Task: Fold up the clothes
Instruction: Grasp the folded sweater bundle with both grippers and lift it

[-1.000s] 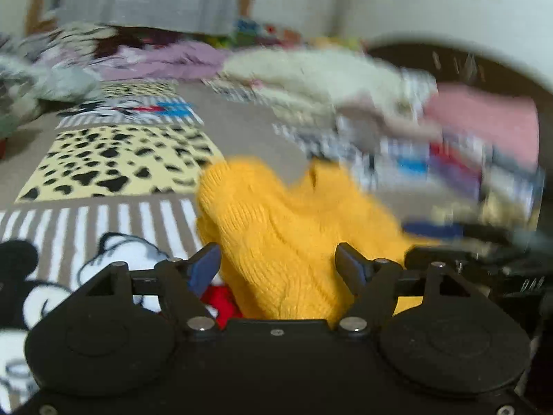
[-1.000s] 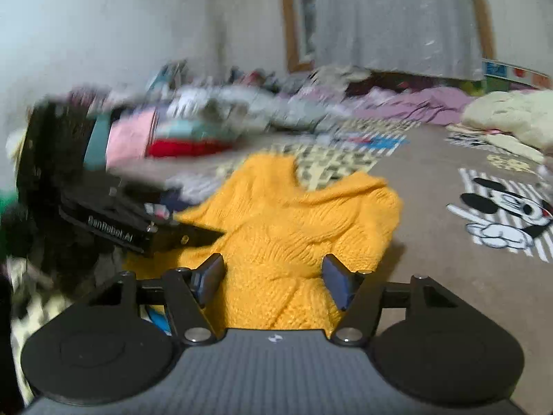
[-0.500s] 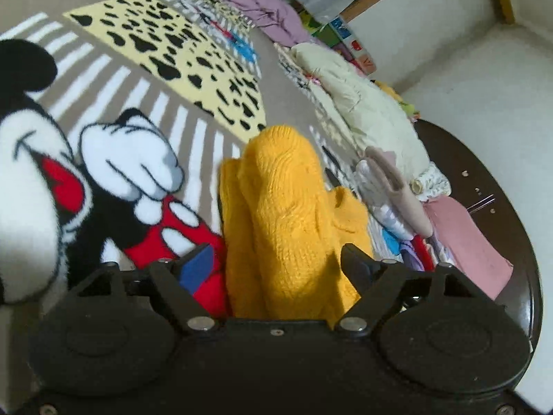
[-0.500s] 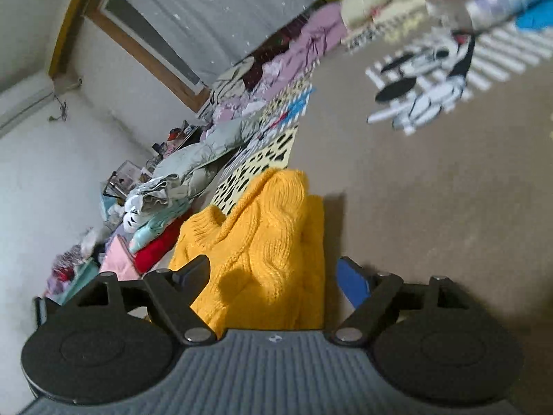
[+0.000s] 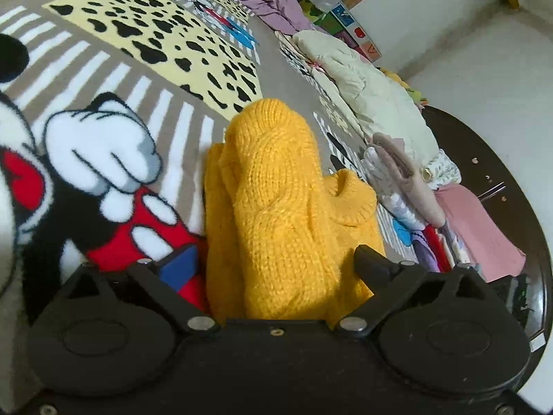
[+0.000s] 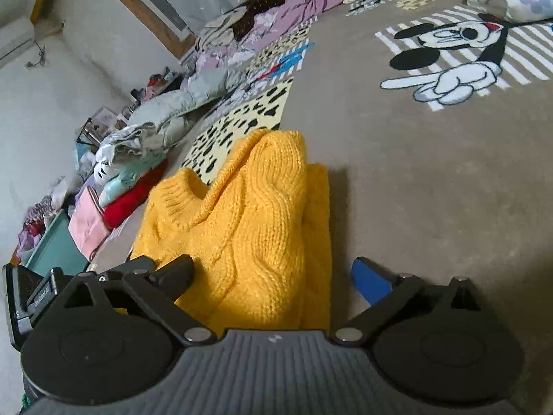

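Both tools are opening wide: the left tool [image 5: 278,263] and right tool [image 6: 271,273] each straddle a yellow knit sweater [image 5: 276,207] without pinching it. The sweater lies folded on a cartoon-patterned carpet [image 6: 432,173], with piled clothes [image 5: 376,103] beyond.

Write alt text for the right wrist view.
A folded mustard-yellow cable-knit sweater lies on a brown cartoon-print carpet, between the opening jaws of the right tool, which are not pressing on it. Piles of folded clothes line the carpet's left edge.
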Demonstrator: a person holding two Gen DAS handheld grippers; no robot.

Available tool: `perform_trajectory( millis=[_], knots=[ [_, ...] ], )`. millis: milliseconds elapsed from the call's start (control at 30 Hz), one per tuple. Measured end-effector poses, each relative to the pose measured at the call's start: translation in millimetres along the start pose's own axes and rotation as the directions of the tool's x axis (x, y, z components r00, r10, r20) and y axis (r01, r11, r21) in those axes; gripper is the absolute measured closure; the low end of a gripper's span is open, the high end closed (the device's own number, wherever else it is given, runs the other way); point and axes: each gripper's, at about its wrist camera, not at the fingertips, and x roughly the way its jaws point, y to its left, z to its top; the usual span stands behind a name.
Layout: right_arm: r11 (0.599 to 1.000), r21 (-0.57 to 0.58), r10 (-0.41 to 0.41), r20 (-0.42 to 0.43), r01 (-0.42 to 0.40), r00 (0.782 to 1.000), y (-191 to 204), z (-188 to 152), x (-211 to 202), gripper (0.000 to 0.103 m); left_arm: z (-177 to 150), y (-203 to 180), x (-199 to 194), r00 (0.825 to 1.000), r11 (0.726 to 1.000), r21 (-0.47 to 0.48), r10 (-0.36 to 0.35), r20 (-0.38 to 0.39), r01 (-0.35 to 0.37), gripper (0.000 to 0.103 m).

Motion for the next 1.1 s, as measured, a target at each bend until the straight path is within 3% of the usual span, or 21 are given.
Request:
perform_trajectory(
  millis=[300, 667, 867, 933, 967, 1067, 1100],
  knots=[
    [1.0, -0.013, 0.012, 0.003, -0.012, 1.0, -3, -2, 2, 0.006, -2, -3, 2, 0.999, 0.999, 0.0, 0.036, 0.011, -0.036, 0.011],
    [0.999, -0.031, 0.014, 0.015, -0.014, 1.0, -3, -2, 4, 0.005, -1, -3, 5, 1.0, 1.0, -0.016, 0.023, 0.001, -0.023, 0.023],
    [0.999, -0.034, 0.018, 0.019, -0.017, 1.0, -3, -3, 5, 0.005, -2, -2, 5, 1.0, 0.999, -0.037, 0.001, -0.005, -0.001, 0.033],
    [0.999, -0.035, 0.022, 0.019, -0.021, 1.0, -4, -3, 5, 0.005, -3, -2, 5, 1.0, 0.999, -0.043, -0.009, -0.008, 0.009, 0.041],
    [0.999, -0.035, 0.029, 0.019, -0.028, 0.999, -4, -3, 5, 0.007, -3, -2, 5, 1.0, 0.999, -0.047, -0.014, -0.01, 0.013, 0.043],
    [0.995, 0.012, 0.104, 0.007, -0.104, 0.995, -10, -4, 6, 0.03, -3, -1, 4, 0.999, 0.997, -0.075, -0.035, -0.016, 0.034, 0.05],
    [0.992, 0.032, 0.119, 0.007, -0.119, 0.993, -12, -4, 6, 0.032, -3, -1, 3, 0.999, 0.994, -0.095, -0.048, -0.02, 0.046, 0.051]
  ],
)
